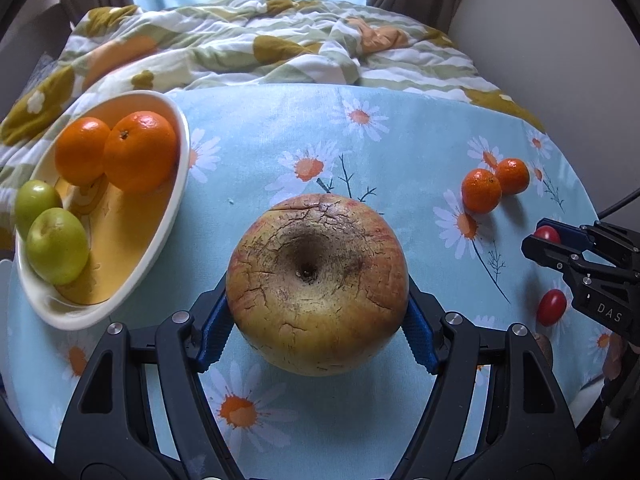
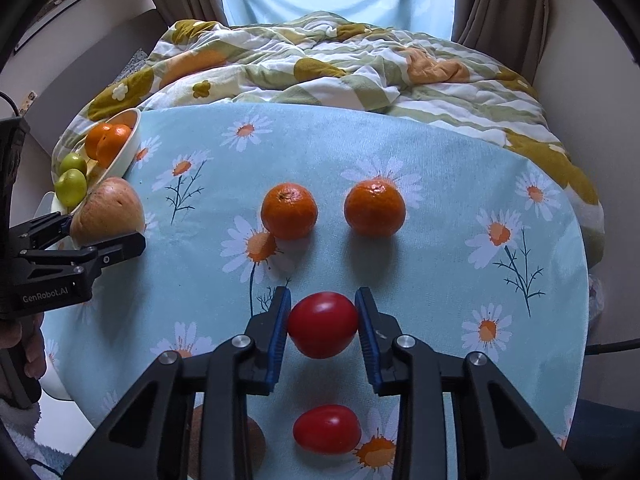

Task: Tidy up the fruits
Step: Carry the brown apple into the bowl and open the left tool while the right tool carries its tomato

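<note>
My left gripper (image 1: 318,308) is shut on a large yellow-red apple (image 1: 318,284), held over the tablecloth right of the yellow bowl (image 1: 182,184). The bowl holds two oranges (image 1: 140,152) and two green fruits (image 1: 58,246). My right gripper (image 2: 322,320) is shut on a red cherry tomato (image 2: 322,325), held above the cloth. A second tomato (image 2: 327,429) lies below it. Two oranges (image 2: 289,211) (image 2: 375,208) lie on the cloth ahead of the right gripper. The left gripper with the apple (image 2: 107,210) also shows at the left of the right wrist view.
The round table has a light blue daisy cloth (image 1: 400,140). A rumpled flowered quilt (image 2: 340,64) lies on the bed behind it. A brown round object (image 2: 256,446) sits partly hidden under the right gripper. A cable (image 2: 612,347) runs off at the right.
</note>
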`<state>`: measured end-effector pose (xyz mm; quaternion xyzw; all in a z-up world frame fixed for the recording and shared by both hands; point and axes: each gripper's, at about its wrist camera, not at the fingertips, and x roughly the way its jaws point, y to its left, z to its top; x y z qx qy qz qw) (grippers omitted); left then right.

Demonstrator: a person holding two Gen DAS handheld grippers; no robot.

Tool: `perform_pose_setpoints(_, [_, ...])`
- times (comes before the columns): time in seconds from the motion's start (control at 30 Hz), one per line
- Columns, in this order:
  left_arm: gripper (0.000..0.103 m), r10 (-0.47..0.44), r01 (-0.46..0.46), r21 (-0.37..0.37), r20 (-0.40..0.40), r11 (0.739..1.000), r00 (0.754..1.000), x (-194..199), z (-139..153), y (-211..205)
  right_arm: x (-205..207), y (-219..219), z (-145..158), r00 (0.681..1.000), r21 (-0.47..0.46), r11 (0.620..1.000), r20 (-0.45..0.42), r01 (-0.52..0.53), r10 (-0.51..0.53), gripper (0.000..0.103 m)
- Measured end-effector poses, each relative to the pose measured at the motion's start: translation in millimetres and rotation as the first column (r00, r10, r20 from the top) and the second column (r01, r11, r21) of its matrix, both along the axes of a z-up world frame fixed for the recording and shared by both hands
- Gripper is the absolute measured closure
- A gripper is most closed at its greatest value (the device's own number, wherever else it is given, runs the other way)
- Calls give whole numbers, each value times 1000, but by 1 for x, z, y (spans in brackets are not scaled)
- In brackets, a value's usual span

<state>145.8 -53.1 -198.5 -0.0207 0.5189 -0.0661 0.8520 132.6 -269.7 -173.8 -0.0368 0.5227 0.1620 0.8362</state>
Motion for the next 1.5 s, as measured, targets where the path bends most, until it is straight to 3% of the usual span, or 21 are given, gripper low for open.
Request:
perform_pose_setpoints(0.47, [24, 84, -83, -22, 87, 996, 993, -20, 58, 38, -1, 30, 49, 995, 41, 996, 50, -85, 83, 72])
perform_pose_setpoints(0.83, [24, 86, -86, -4, 139, 996, 987, -14, 97, 104, 6, 97, 80, 990, 88, 989, 91, -119, 111, 72])
perform_pose_setpoints(1.13, [24, 60, -62, 8, 148, 998, 987, 9, 105, 164, 18, 160, 86, 990, 106, 987, 92, -117, 107, 72])
perform_pose_setpoints(1.5, [24, -50, 48, 22, 104, 999, 993, 40, 77, 197, 33, 210, 68, 997, 122, 990, 56, -68, 62, 72])
